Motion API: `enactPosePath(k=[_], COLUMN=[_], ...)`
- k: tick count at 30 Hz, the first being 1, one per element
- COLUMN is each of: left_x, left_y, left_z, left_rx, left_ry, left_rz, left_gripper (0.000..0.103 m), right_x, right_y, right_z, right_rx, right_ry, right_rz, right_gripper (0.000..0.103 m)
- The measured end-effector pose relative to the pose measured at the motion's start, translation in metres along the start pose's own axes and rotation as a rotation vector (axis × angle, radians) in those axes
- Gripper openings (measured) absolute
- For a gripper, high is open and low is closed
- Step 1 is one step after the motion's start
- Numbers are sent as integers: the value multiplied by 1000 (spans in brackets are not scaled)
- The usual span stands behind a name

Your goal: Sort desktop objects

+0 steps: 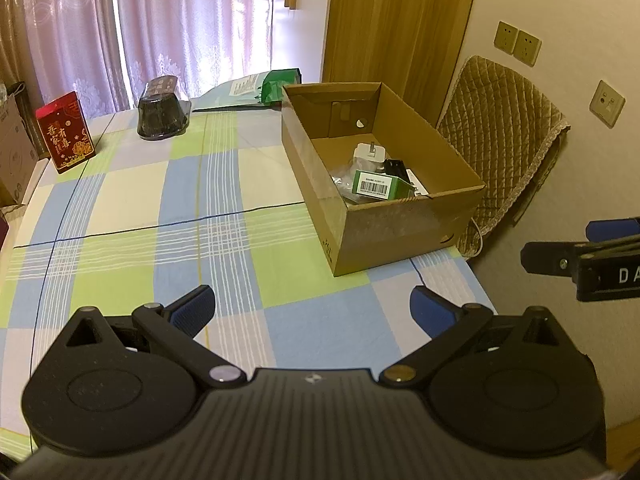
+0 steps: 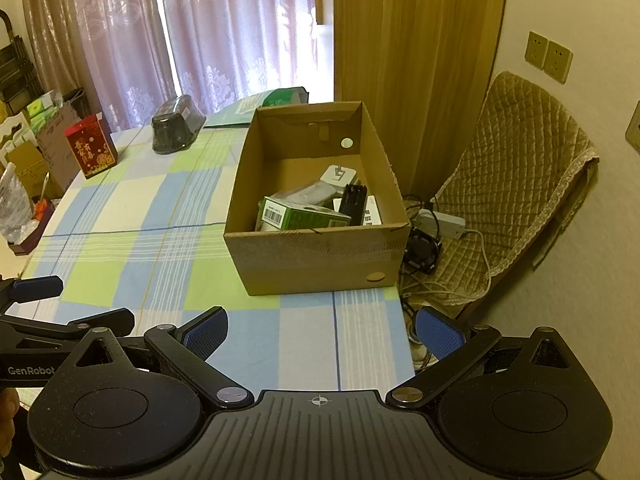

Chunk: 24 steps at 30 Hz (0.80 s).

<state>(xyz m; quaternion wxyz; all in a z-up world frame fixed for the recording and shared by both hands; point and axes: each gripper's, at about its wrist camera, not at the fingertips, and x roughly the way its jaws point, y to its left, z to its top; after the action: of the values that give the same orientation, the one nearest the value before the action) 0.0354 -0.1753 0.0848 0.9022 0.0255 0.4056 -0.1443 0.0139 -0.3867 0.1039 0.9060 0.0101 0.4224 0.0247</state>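
A: Left wrist view: left gripper (image 1: 313,312) hangs over the checked tablecloth (image 1: 168,216), fingers spread wide, nothing between the blue pads (image 1: 194,309). Not touching the cloth as far as I can tell.

B: Box?

A: Cardboard box (image 1: 400,232), open top, on the table's right side near the edge. Inside: a green carton (image 1: 374,185) with a barcode label, a white plug (image 1: 370,153) behind it, a black part (image 1: 396,166) to the right, some clear plastic wrap under them.

B: Right wrist view agrees. Right gripper (image 2: 320,336) is also wide open and empty, over the near edge of the table, box (image 2: 316,260) straight ahead. Same items in there: green carton (image 2: 304,216), white plug (image 2: 340,174), black part (image 2: 354,198), plus a grey wrapped piece (image 2: 308,194) leaning across the carton.

A: Anything on the cloth itself?

B: At the far end, a red gift box (image 2: 91,146) upright at the left, a dark lidded container (image 2: 176,124) next to it, and a green packet (image 2: 286,97) lying behind the box. All well apart from both grippers.

A: Your left edge shows my gripper, right?

B: Yes, left gripper (image 2: 24,300) comes in there, just beside mine, jaws apart. Right of the table: a chair with a quilted cover (image 2: 516,184), power strip (image 2: 440,222) and cables on its seat.
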Motion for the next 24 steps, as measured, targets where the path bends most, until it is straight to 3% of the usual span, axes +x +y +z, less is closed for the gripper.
enactPosePath(k=[24], left_x=[2], left_y=[-2], left_z=[0], left_rx=[2], left_ry=[5], left_rz=[-2], left_gripper=[102], right_x=[-2], right_y=[2], right_z=[-1], right_rx=[1], right_ry=[-5], right_rz=[5], right_gripper=[102])
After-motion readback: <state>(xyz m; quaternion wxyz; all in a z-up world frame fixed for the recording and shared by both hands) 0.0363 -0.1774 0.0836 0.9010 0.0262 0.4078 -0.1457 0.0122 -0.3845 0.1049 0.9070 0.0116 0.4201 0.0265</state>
